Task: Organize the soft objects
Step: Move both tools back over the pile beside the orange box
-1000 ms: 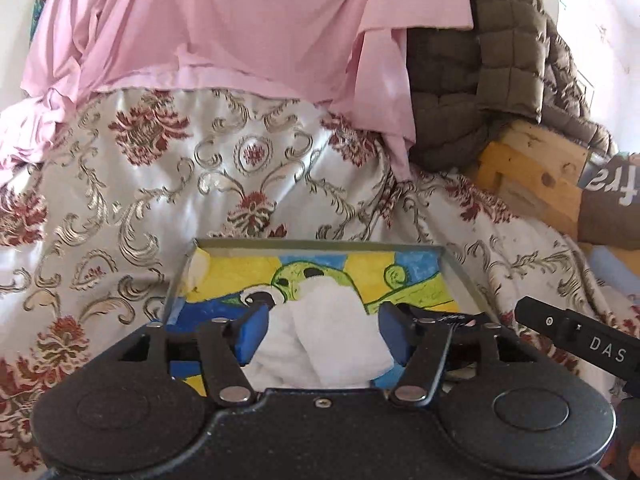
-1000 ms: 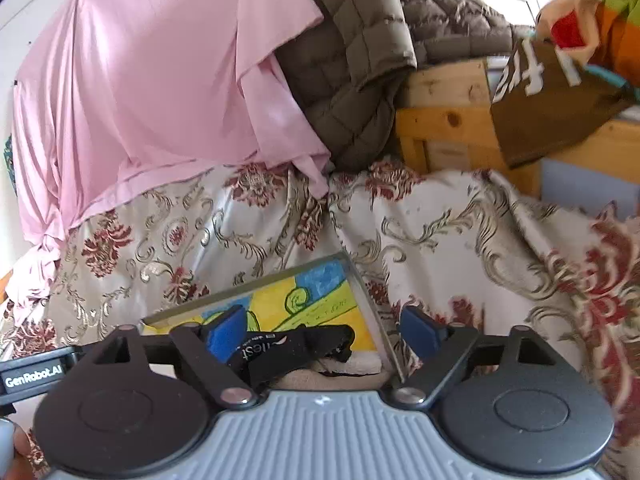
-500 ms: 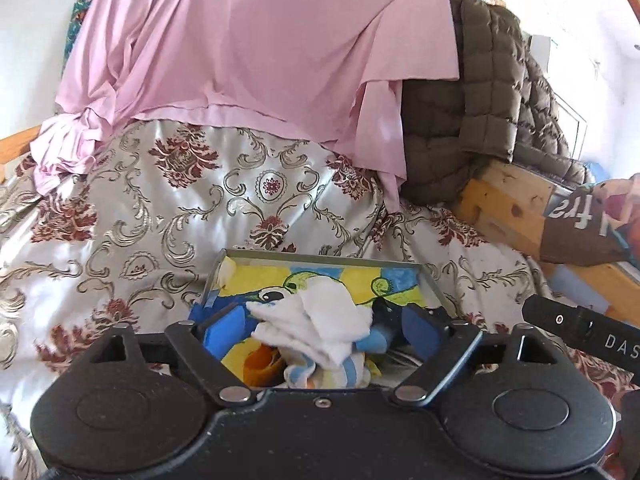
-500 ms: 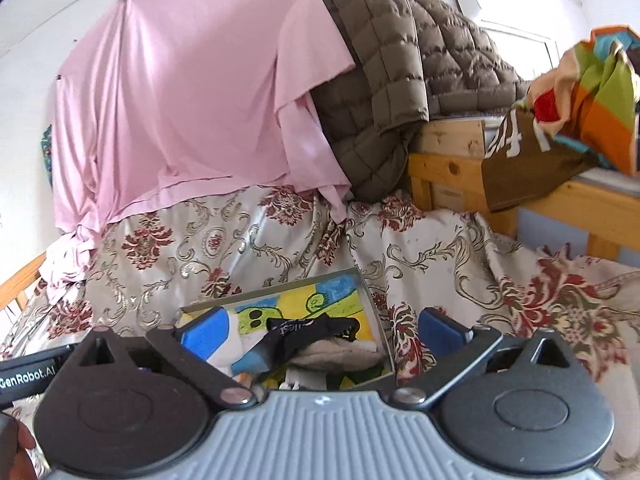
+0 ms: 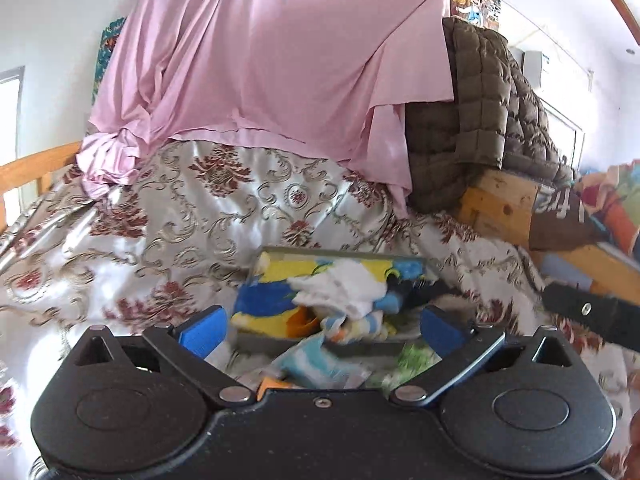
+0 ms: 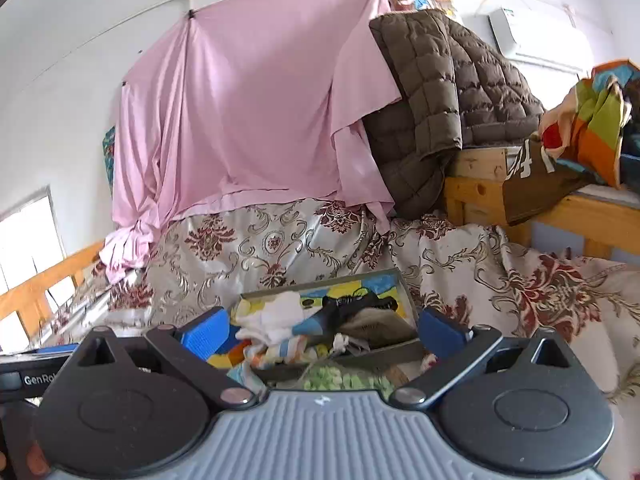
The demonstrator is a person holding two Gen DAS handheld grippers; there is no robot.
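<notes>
So both grippers sit just short of the box [image 5: 256, 260] on the bed [image 5: 200, 216], and the jaws on the left gripper [image 5: 324, 326] and right gripper [image 6: 324, 330] are both spread wide with nothing in them. The soft stuff is piled in the box: a white cloth [image 5: 344, 290] on top, a black strap [image 6: 352, 304] toward the right side, striped socks [image 6: 280, 350] at the near edge. I'd go for whatever lies on top first, come in low and straight, and pinch one item only so the pile doesn't drag out with it.
</notes>
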